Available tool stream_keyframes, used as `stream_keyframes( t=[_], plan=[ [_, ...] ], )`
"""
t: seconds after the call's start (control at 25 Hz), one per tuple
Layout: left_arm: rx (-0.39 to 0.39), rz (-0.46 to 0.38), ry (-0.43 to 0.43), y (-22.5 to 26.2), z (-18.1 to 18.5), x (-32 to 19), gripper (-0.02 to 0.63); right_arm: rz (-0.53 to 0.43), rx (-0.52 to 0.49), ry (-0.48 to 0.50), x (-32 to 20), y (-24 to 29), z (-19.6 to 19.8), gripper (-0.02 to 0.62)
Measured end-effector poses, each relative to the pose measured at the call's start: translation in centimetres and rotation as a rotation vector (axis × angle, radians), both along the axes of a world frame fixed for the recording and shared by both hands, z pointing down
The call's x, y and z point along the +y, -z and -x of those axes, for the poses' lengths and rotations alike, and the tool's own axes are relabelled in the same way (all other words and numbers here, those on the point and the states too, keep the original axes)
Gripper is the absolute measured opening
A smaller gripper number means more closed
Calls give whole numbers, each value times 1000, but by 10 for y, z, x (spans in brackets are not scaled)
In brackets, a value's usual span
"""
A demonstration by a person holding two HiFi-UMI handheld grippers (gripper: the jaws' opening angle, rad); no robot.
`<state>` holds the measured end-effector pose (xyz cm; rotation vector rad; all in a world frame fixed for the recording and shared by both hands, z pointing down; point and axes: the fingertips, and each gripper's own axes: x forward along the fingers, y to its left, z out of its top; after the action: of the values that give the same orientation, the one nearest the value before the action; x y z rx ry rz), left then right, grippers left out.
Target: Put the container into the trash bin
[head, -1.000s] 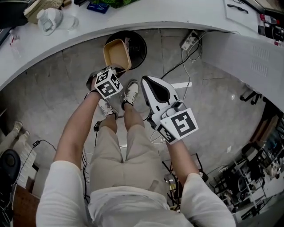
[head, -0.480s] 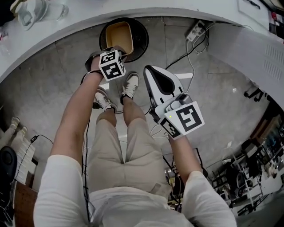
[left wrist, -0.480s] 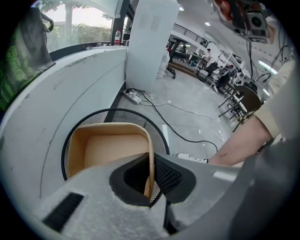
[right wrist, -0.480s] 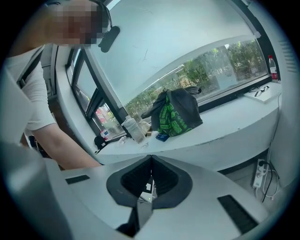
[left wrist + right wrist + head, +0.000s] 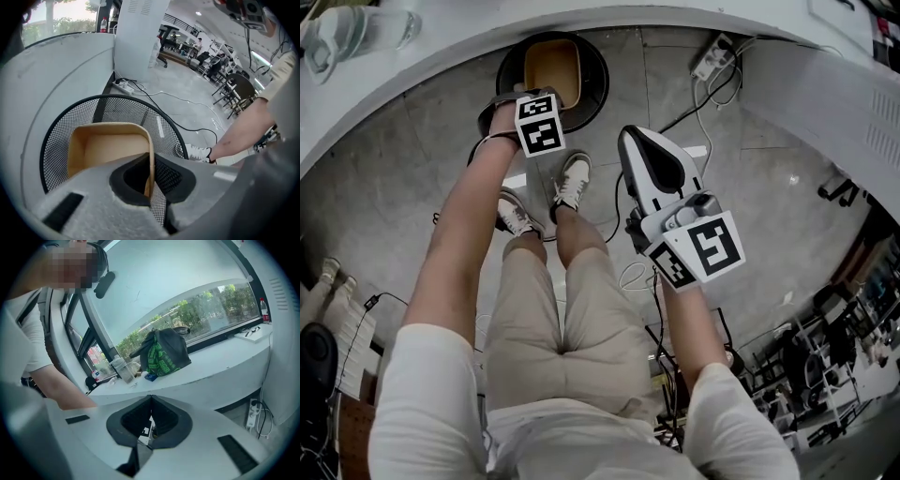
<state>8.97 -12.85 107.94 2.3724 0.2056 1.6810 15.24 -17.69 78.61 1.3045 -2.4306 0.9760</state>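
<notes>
A tan, open-topped container (image 5: 551, 67) hangs over the mouth of the round black mesh trash bin (image 5: 598, 86) on the floor under the counter. My left gripper (image 5: 547, 96) is shut on the container's near wall and points steeply down. In the left gripper view the container (image 5: 110, 145) lies inside the ring of the bin (image 5: 56, 136), with its wall pinched in my left gripper (image 5: 149, 164). My right gripper (image 5: 630, 136) hangs to the right over the floor, shut with nothing in it. The right gripper view shows the right gripper (image 5: 151, 403) with its tips together.
A curved white counter (image 5: 431, 52) arcs over the bin. A power strip (image 5: 712, 58) and cables lie on the floor to the right. The person's shoes (image 5: 572, 183) stand just behind the bin. A dark bag (image 5: 164, 355) and a cup (image 5: 123, 369) sit on the counter.
My left gripper has carried the container down and forward, from beside the bin's rim to over its mouth. The right gripper has sunk a little, still shut.
</notes>
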Motion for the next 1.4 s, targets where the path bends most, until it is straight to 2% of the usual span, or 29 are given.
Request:
stream_keyframes(
  t=[0.2,0.68,0.92,1.08,1.24,1.4],
  plan=[
    [-24,15,-63,-19,-4,4,18,3,-4,-9,2,-13,-1,2],
    [-101,74,-114,-58,-5,10,20,18,-16,-28,9,-41,-5,2],
    [-161,138,-118,-68,-5,14,34,27,-7,-31,10,-48,-17,2],
    [-146,143,-115,-62,-7,13,39,34,-10,-35,11,-46,-17,2],
    [-102,148,-65,-48,-12,11,130,21,-12,-35,9,-34,-13,2],
    [-88,111,-54,-32,-7,8,137,2,-10,-19,5,-16,-3,2]
  ],
)
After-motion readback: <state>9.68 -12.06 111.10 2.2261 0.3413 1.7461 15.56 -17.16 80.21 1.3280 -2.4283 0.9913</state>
